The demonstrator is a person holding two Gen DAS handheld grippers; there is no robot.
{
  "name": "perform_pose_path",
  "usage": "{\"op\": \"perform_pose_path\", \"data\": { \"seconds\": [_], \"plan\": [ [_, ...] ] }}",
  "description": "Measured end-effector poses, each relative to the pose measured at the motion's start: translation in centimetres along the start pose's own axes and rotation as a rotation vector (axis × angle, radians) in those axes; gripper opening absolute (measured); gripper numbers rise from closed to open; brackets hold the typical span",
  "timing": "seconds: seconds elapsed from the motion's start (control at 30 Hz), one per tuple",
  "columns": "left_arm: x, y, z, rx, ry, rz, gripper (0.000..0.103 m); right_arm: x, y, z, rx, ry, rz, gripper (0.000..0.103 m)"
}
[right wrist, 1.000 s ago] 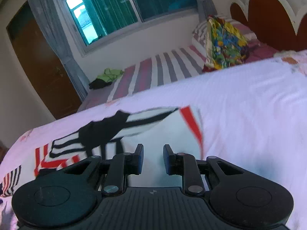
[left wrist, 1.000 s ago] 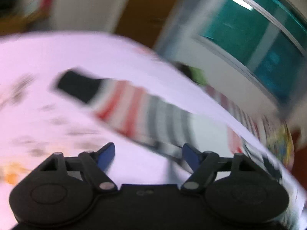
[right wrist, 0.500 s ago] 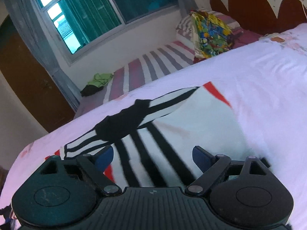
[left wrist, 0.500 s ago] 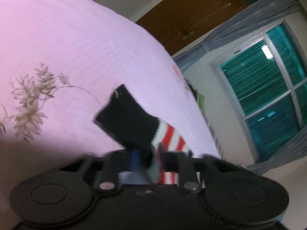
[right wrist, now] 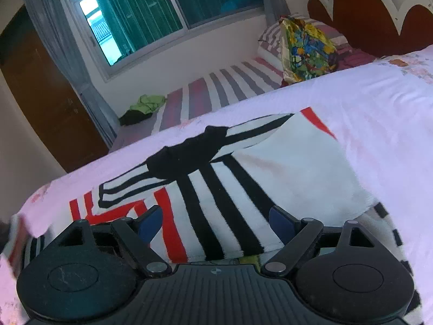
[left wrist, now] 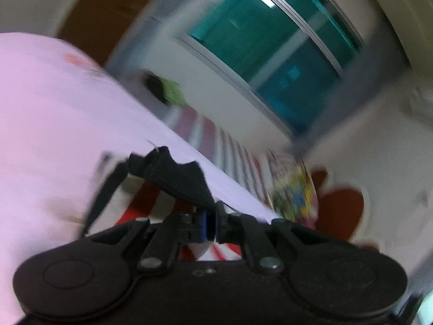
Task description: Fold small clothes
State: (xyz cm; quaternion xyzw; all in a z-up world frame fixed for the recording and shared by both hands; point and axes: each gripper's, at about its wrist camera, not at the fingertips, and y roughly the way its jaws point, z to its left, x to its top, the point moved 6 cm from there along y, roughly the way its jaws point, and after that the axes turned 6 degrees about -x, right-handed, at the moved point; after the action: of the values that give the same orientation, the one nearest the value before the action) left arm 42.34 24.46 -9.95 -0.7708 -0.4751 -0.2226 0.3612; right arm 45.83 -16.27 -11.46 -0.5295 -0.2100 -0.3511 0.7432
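Note:
A small white shirt with black and red stripes (right wrist: 243, 178) lies on the pink bed sheet (right wrist: 379, 103), its black collar (right wrist: 186, 154) near the middle. My right gripper (right wrist: 216, 219) is open just above the shirt's near part, holding nothing. In the blurred left wrist view my left gripper (left wrist: 212, 223) is shut on the shirt's black sleeve cuff (left wrist: 176, 178) and holds it lifted off the sheet (left wrist: 54, 103), red and white stripes (left wrist: 151, 200) hanging beneath.
A second bed with a striped sheet (right wrist: 216, 92) stands beyond, with a green and black cloth (right wrist: 143, 107) and a colourful pillow (right wrist: 305, 48) on it. A red headboard (right wrist: 365, 13) is at the right, a window (right wrist: 162, 8) and brown door (right wrist: 40, 94) behind.
My right gripper opened and let go of the shirt, which now lies folded over. My left gripper closed on the black cuff and swung it up and across.

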Motion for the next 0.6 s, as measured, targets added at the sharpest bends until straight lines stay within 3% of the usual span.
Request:
{"op": "perform_pose_path", "data": {
  "seconds": [0.13,0.33,0.4,0.47,0.5,0.6],
  "plan": [
    [-3.8,6.4,-7.1,-0.055,0.108,0.105,0.005,0.7,-1.5,-1.7,0.032,0.008,-0.004,0.086],
    [-10.8,14.1,-13.5,-0.082,0.152,0.257,0.006,1.6,-2.8,-5.0,0.063,0.028,0.012,0.086],
    [-13.1,16.8,-14.7,-0.112,0.151,0.309,0.029,1.9,-2.8,-6.4,0.069,0.048,0.021,0.086],
    [-15.3,17.8,-15.3,-0.135,0.14,0.326,0.077,2.3,-2.7,-7.4,0.077,0.074,0.029,0.086],
    [-15.8,17.4,-15.7,-0.145,0.151,0.311,0.078,2.5,-2.6,-7.6,0.091,0.078,0.033,0.086],
    [-16.1,15.0,-16.3,-0.159,0.218,0.287,0.064,2.8,-2.0,-7.0,0.151,0.061,0.05,0.086]
  ]
}}
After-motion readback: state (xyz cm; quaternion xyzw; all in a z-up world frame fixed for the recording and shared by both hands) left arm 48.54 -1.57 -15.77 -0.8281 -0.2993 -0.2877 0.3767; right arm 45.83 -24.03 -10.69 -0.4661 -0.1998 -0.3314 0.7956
